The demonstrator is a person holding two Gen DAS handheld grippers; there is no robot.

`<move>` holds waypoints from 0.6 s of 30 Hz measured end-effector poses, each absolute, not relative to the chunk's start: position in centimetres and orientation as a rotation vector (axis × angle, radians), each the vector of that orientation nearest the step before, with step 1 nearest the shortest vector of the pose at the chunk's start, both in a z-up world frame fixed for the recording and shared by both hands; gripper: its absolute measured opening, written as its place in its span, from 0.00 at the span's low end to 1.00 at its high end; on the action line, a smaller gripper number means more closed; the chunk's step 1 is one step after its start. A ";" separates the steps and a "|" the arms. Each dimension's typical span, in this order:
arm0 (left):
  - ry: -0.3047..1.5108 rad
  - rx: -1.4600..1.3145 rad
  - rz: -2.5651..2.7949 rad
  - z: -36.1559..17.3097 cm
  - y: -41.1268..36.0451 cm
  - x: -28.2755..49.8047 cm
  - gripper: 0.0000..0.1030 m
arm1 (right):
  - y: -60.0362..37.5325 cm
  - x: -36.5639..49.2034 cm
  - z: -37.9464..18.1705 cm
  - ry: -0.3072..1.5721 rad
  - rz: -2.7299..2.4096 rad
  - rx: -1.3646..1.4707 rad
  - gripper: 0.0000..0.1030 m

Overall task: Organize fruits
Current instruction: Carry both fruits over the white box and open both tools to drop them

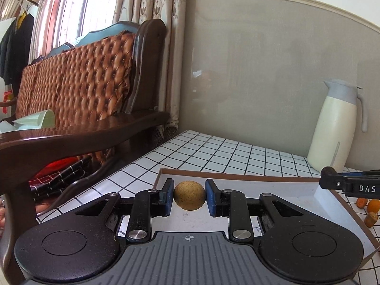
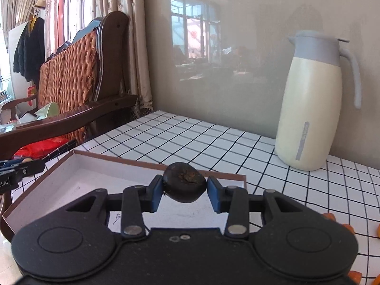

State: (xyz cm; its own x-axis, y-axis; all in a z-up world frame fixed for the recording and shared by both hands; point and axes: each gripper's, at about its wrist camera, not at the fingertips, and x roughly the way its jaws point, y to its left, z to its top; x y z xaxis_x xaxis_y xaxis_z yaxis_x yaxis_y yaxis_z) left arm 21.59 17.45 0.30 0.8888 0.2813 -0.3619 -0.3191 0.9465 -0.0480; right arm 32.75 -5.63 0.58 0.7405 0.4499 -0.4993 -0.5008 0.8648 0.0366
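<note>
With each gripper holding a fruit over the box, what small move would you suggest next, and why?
Probably lower the left gripper and release its tan round fruit onto the white floor of the box: it appears to hang low over bare floor, while the right gripper holds the dark fruit near the far rim.

Daylight pours in from the window (image 1: 78, 11) at your far left, blown out white behind the curtains. To its right, the glossy wall (image 2: 213, 59) mirrors a hazy window in your right wrist view. Fisheye bending curves the edges, corners vignette black, and both pictures look slightly soft.
</note>
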 end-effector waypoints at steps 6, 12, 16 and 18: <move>0.291 -0.065 0.348 0.0 16.7 20.4 1.00 | -6.7 32.1 0.6 0.428 0.423 -0.103 0.93; 0.290 -0.074 0.357 0.1 16.9 20.3 1.00 | -7.7 31.8 0.8 0.411 0.410 -0.085 0.93; 0.292 -0.068 0.355 0.1 16.7 20.1 1.00 | -7.6 31.8 0.8 0.407 0.410 -0.087 0.94; 0.294 -0.069 0.356 0.1 16.7 20.2 1.00 | -7.5 31.7 0.8 0.407 0.412 -0.095 0.94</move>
